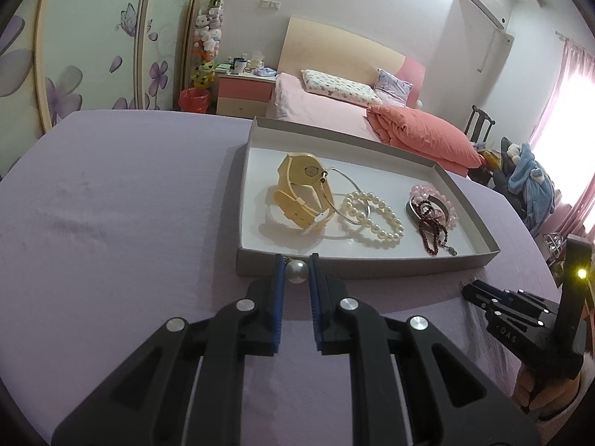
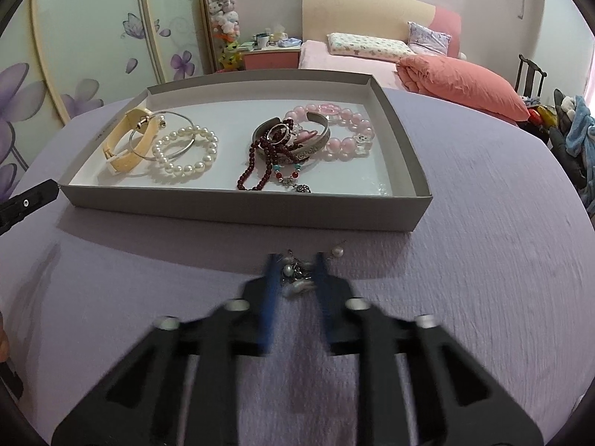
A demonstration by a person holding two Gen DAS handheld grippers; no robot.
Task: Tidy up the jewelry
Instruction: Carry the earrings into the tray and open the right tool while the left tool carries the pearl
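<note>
Lavender cloth covers the surface [image 1: 111, 204]. Nearest, the left hand-held gripper [image 1: 296, 273] pinches a pearl pendant [image 1: 296, 272]; the right hand-held gripper [image 2: 295, 273] straddles a small jewelry cluster [image 2: 295, 277], its grip blurred, impossible to judge. Beyond, a gray tray [image 2: 241, 208] holds bracelets.

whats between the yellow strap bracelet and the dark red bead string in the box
The white pearl bracelet with a thin silver bangle across it, clearest in the right wrist view.

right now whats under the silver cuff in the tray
The silver cuff lies on the pink bead bracelet in the tray, with dark red beads draped over it. The tray floor beneath the pile is hidden.
</note>
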